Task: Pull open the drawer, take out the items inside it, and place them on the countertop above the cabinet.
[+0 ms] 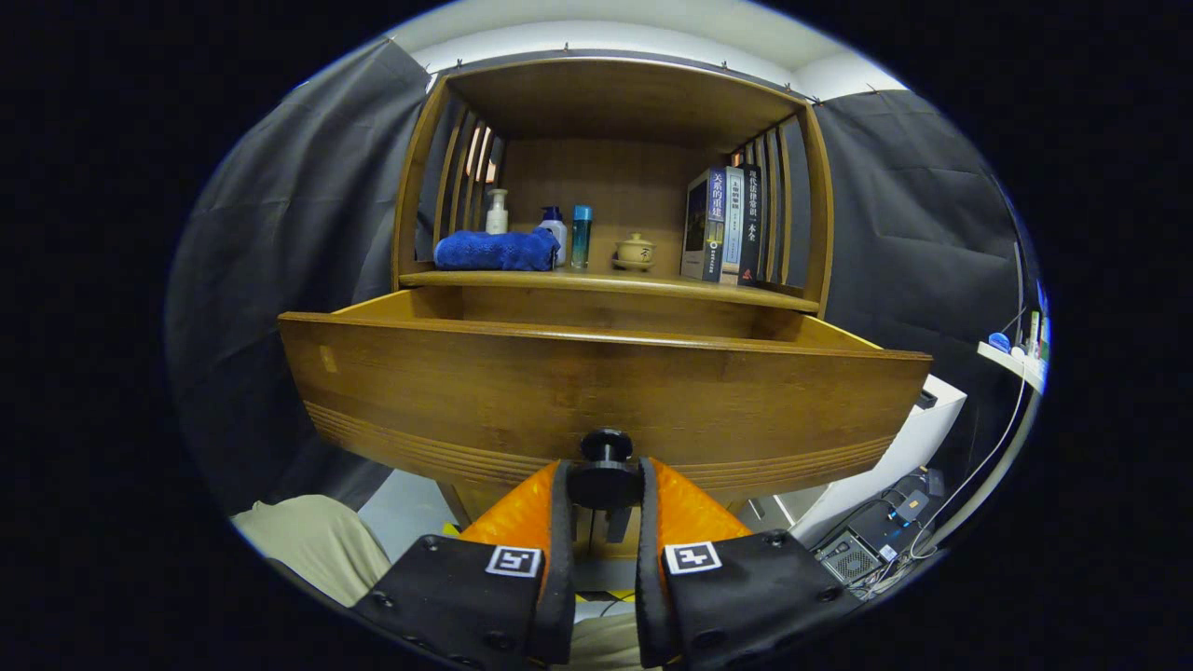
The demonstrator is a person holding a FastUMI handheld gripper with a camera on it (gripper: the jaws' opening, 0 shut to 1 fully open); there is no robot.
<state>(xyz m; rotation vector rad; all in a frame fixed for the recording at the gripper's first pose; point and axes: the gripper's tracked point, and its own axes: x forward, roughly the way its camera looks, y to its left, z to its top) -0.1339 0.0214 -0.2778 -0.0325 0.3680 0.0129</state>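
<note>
Nearest the camera, the gripper (606, 489) has its two fingers drawn narrow around the dark round knob (606, 475) on the drawer (596, 391), one finger pressing each side of it. The drawer front runs broadside just beyond the fingertips, its long axis crosswise to the fingers, and it stands well out from the cabinet, so the pulling step looks about done. Its interior lies above and beyond the front panel, hidden behind the top edge, so what is inside cannot be told; the gripper would likely have to let go, rise and reach over that edge. Higher and farther back is the countertop (615, 282), with a folded blue towel (497, 251), bottles, a small lidded pot (636, 251) and upright books (725, 224) whose spines carry Chinese characters.
</note>
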